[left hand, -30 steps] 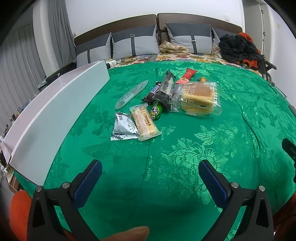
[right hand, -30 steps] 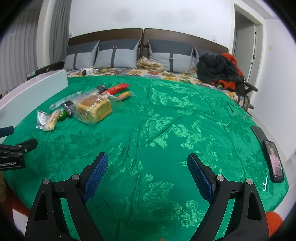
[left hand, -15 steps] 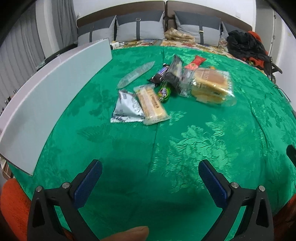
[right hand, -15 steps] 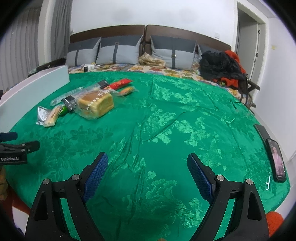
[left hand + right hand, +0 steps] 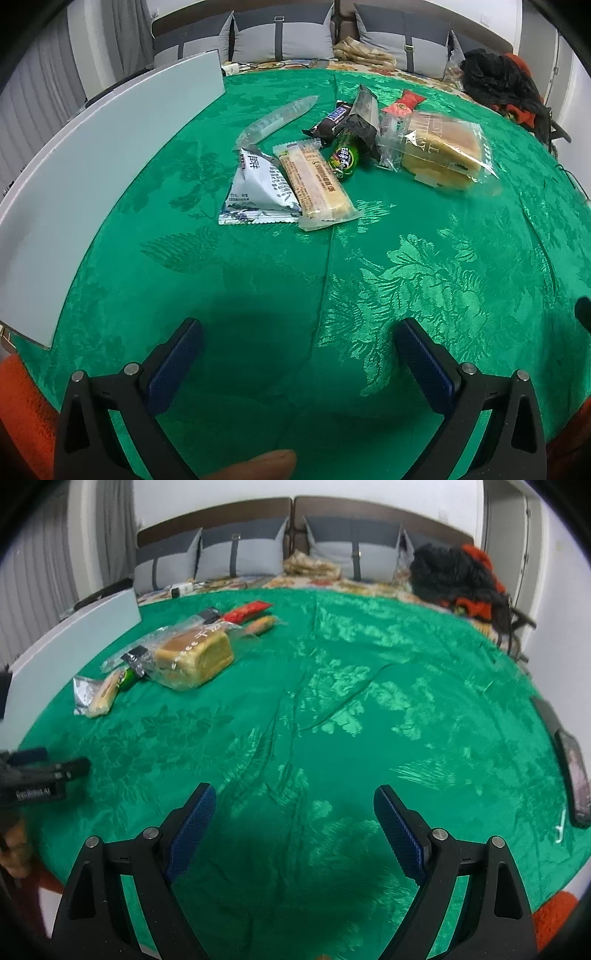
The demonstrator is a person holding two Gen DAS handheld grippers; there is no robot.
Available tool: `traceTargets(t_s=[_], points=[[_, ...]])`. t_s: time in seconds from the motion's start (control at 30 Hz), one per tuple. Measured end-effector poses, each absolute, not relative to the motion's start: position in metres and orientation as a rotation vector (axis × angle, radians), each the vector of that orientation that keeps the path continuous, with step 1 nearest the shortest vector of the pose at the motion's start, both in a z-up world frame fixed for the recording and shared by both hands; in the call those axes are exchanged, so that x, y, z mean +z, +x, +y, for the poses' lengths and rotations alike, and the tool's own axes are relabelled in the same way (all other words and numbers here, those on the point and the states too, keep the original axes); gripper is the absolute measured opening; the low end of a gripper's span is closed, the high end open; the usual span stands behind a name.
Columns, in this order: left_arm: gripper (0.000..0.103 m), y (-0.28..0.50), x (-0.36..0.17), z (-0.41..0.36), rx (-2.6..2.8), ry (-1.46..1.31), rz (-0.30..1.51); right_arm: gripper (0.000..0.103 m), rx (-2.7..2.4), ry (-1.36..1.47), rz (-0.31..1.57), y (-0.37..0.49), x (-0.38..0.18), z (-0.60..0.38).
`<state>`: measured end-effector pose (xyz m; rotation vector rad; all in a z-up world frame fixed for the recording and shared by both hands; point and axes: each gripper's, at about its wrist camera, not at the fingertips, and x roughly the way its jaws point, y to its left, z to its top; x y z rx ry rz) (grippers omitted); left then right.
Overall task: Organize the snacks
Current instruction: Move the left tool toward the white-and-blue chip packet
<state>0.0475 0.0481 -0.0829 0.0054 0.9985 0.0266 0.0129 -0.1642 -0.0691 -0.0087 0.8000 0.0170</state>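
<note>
Ahead of the left gripper (image 5: 299,350), the snack pile lay on the green cloth (image 5: 424,280), with nothing held.

Its jaws stood spread wide and empty; nearest past them lay the silver packet (image 5: 255,192) touching the yellow wafer bar (image 5: 314,182), whose long axis ran away and slightly leftward. The bagged bread (image 5: 439,155) sat beyond, to the right. The right gripper (image 5: 295,827), likewise spread, was well apart from the pile, so the left seemed better placed.
</note>
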Motion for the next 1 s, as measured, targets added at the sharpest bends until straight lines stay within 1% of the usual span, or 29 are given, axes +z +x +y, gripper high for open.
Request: traceTargets(t_s=[0.23, 0.5, 0.77, 0.83, 1.0], points=[[0.103, 0.051, -0.084, 0.052, 0.011, -0.014, 1.010, 0.090, 0.058, -0.103, 0.872, 0.060, -0.070, -0.149], [0.103, 0.050, -0.084, 0.052, 0.008, -0.010, 0.997, 0.090, 0.100, -0.207, 0.948, 0.097, -0.091, -0.138], [0.103, 0.051, -0.084, 0.052, 0.009, -0.011, 0.985, 0.091, 0.162, -0.109, 0.958, 0.130, -0.093, -0.152], [0.103, 0.051, -0.084, 0.052, -0.003, -0.006, 0.977, 0.093, 0.161, -0.111, 0.950, 0.131, -0.094, -0.155], [0.103, 0.054, -0.084, 0.052, 0.003, -0.009, 0.984, 0.094, 0.161, -0.108, 0.906, 0.128, -0.096, -0.155]])
